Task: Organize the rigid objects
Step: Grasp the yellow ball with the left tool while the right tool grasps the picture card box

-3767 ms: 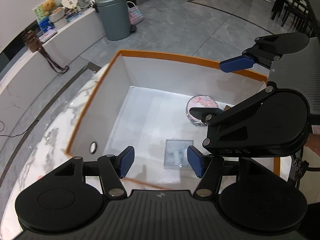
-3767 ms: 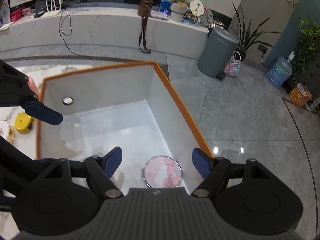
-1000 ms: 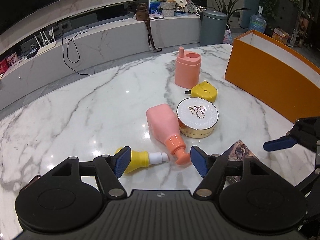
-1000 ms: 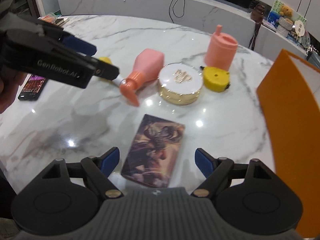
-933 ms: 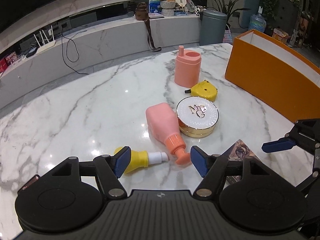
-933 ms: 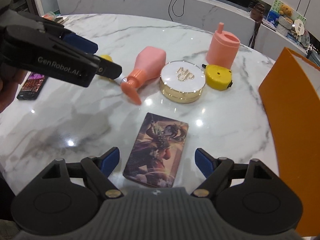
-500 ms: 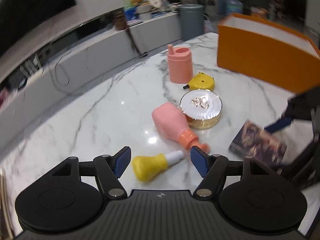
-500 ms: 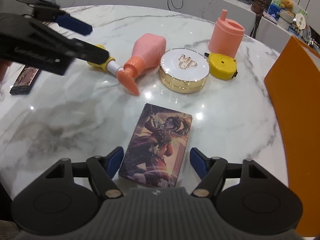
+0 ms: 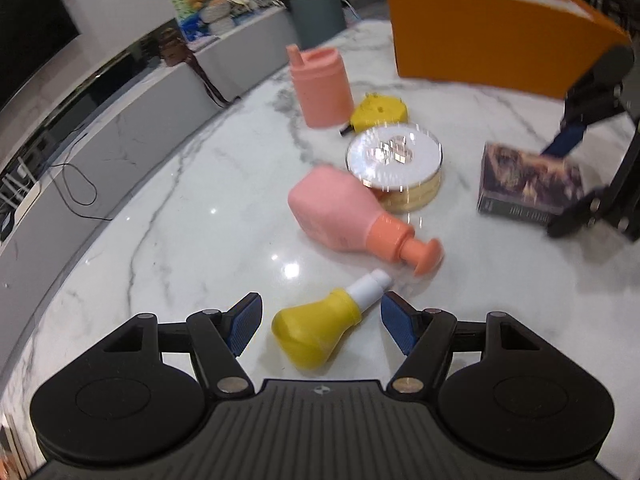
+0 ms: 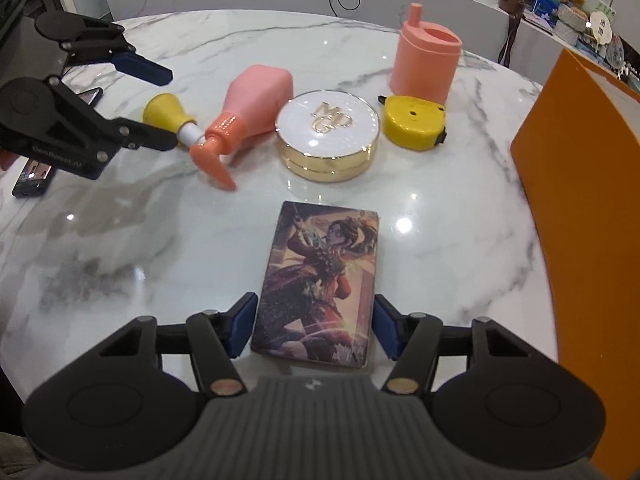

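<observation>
On the marble table (image 10: 120,240) lies a flat box with a painted figure on it (image 10: 320,280). My right gripper (image 10: 314,326) straddles its near end; the jaws are closing, and both blue pads touch its long sides. In the left wrist view the same box (image 9: 528,184) shows at the right. My left gripper (image 9: 320,320) is open low over a small yellow bottle with a white neck (image 9: 316,332), which lies between the fingers with gaps on both sides. A pink pump bottle (image 9: 340,212) lies just beyond it.
A round gold compact (image 9: 394,156), a yellow tape measure (image 9: 378,114) and an upright pink cup (image 9: 320,84) crowd the table's middle. A tall orange box (image 9: 480,40) stands at the far right. A phone (image 10: 34,172) lies near the table's left edge.
The left gripper rolled and sank, so the yellow bottle now lies between its fingers. The right gripper moved forward over the picture box and its jaws closed in on it.
</observation>
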`<action>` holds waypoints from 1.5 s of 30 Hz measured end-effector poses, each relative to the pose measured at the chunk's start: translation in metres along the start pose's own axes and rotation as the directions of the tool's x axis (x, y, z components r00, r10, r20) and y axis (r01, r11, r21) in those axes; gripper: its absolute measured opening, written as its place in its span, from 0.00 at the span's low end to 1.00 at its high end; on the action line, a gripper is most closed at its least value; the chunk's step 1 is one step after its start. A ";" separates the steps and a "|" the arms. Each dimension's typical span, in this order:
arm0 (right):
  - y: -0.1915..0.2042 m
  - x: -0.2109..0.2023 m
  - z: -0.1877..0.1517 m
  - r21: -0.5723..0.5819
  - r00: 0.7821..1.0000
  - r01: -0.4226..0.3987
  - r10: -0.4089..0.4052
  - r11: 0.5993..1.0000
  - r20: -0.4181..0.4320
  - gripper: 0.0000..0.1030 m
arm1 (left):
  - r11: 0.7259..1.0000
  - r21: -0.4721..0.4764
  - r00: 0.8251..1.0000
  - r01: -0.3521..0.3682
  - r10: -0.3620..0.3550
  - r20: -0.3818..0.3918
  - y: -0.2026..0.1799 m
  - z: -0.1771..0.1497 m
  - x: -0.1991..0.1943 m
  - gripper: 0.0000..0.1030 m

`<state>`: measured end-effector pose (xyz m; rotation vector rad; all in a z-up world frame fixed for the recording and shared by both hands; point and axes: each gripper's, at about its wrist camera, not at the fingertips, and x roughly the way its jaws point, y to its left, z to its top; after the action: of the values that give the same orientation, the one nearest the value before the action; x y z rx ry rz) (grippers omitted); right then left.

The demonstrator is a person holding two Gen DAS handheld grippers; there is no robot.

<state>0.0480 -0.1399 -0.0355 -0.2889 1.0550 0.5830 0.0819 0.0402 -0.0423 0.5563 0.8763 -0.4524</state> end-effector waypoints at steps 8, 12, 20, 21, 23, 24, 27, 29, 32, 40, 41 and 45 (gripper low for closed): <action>0.000 0.000 0.000 -0.022 1.000 -0.014 0.014 1.000 0.000 0.59 | 0.996 0.026 0.996 0.081 -0.079 -0.042 0.002 -0.001 0.011 0.75; -0.003 -0.001 0.001 -0.023 1.000 -0.013 0.013 1.000 0.000 0.58 | 0.993 0.039 0.991 0.113 -0.110 -0.074 -0.004 -0.001 0.008 0.71; -0.005 -0.003 -0.001 -0.027 1.000 0.008 -0.008 1.000 0.009 0.59 | 0.995 0.062 0.995 0.082 -0.078 -0.059 -0.025 0.000 0.003 0.73; -0.004 -0.003 -0.002 -0.031 1.000 0.011 -0.011 0.999 0.011 0.59 | 0.996 0.053 0.996 0.074 -0.071 -0.061 -0.025 0.001 0.004 0.73; -0.003 -0.003 -0.001 -0.037 1.000 0.014 -0.013 0.999 0.016 0.59 | 0.995 0.041 0.993 0.094 -0.091 -0.070 -0.023 0.001 0.005 0.72; -0.003 -0.002 0.000 -0.040 1.000 0.014 -0.014 0.999 0.017 0.59 | 0.994 0.033 0.992 0.104 -0.101 -0.073 -0.022 0.001 0.005 0.72; -0.003 -0.001 0.002 -0.042 1.000 0.011 -0.010 0.999 0.024 0.59 | 0.991 -0.002 0.988 0.131 -0.131 -0.077 -0.018 -0.001 0.004 0.62; -0.003 0.000 0.003 -0.043 1.000 0.010 -0.009 0.999 0.026 0.59 | 0.987 -0.026 0.983 0.160 -0.162 -0.083 -0.016 -0.001 0.003 0.46; -0.003 0.002 0.005 -0.043 1.000 0.009 -0.008 0.999 0.028 0.58 | 0.985 -0.024 0.980 0.172 -0.174 -0.098 -0.019 -0.002 0.001 0.42; -0.002 0.002 0.005 -0.044 0.999 0.007 -0.006 0.999 0.032 0.57 | 0.984 -0.081 0.981 0.157 -0.165 -0.100 -0.017 -0.003 -0.007 0.41; -0.002 0.002 0.005 -0.043 0.999 0.007 -0.005 0.999 0.032 0.56 | 0.983 -0.093 0.981 0.160 -0.169 -0.093 -0.016 -0.002 -0.009 0.41; -0.001 0.001 0.005 -0.053 1.000 0.003 -0.002 0.999 0.029 0.56 | 0.977 -0.124 0.981 0.173 -0.182 -0.065 -0.014 0.002 -0.020 0.41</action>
<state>0.0527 -0.1380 -0.0337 -0.3276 1.0117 0.6123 0.0639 0.0309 -0.0287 0.3904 1.0233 -0.5405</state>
